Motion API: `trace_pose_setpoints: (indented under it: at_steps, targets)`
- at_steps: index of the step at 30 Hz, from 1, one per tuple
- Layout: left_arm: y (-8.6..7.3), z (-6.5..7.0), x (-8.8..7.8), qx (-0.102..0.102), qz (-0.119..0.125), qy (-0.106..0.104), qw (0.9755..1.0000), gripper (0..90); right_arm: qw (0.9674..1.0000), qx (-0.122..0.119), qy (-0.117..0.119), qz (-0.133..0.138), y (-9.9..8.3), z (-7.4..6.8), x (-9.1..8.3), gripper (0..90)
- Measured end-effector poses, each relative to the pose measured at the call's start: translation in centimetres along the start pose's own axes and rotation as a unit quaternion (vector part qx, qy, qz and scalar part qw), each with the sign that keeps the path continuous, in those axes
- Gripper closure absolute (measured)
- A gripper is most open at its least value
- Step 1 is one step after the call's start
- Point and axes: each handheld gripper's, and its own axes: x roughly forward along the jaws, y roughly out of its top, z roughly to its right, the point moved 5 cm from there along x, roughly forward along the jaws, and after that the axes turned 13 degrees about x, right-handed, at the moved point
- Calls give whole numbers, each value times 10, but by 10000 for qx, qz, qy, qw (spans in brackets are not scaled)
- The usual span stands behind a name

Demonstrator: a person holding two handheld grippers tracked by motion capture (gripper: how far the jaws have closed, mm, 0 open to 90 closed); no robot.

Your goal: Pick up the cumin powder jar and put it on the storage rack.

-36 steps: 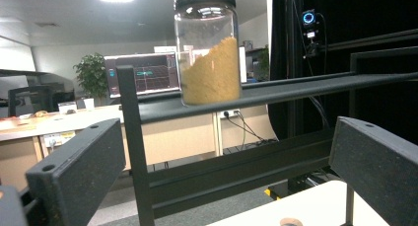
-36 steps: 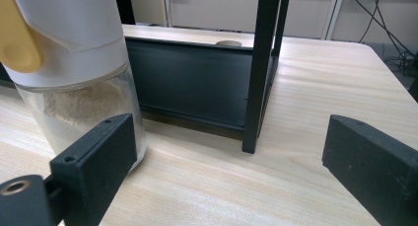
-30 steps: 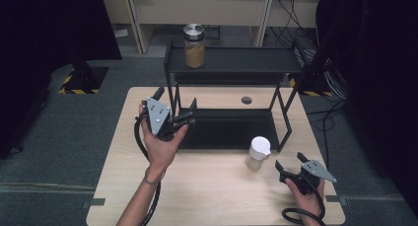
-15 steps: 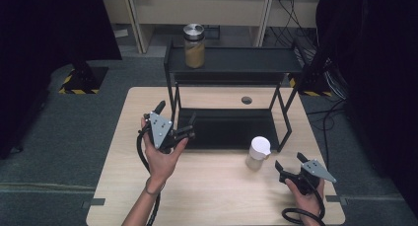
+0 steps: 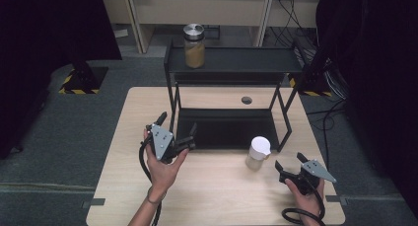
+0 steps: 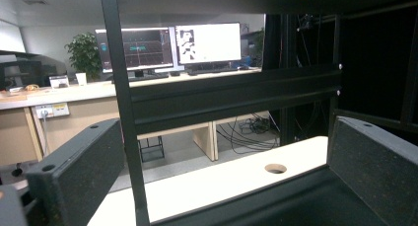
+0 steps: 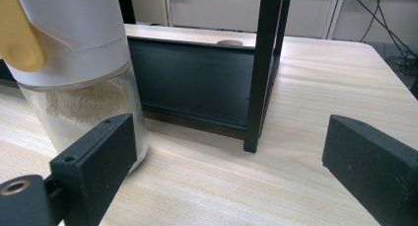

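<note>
A white-lidded jar [image 5: 257,153] with pale powder stands on the wooden table [image 5: 222,191], just in front of the black rack's low tray [image 5: 226,130]. My right gripper [image 5: 290,162] rests on the table to the jar's right, open and empty. In the right gripper view the jar [image 7: 74,78] stands just beyond its left jaw, with the right gripper [image 7: 231,122] facing the tray. My left gripper [image 5: 176,129] is open and held in a hand at the rack's left front post [image 5: 172,112]. In the left gripper view the left gripper [image 6: 224,132] holds nothing, and the post [image 6: 125,112] rises just ahead.
A metal-lidded jar [image 5: 194,46] with brown contents stands on the rack's top shelf [image 5: 246,60] at its left end. A round hole [image 5: 246,100] is in the table behind the rack. Cables trail from both grippers toward the table's near edge.
The left hand has brought its gripper down and toward the near side, beside the rack's left front post. The right gripper and the white-lidded jar have not moved.
</note>
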Motion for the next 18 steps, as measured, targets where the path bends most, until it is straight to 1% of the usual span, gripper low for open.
trace_pose_setpoints:
  at_steps: [4, 5, 13, 18]
  targets:
    - [-10, 3, -5, -8, -91, -13, 10000, 1, 10000, -3, 1, -1, 0, 0, 0, 65]
    - [-10, 3, -5, -8, -91, -13, 10000, 1, 10000, -3, 1, -1, 0, 0, 0, 65]
    - [-25, 11, -14, -103, -274, -17, 9996, 1, 10000, -27, -1, -5, 0, 0, 0, 65]
    - [-37, 18, -21, -158, -407, -86, 9990, 1, 10000, -13, 0, -8, 0, 0, 0, 65]
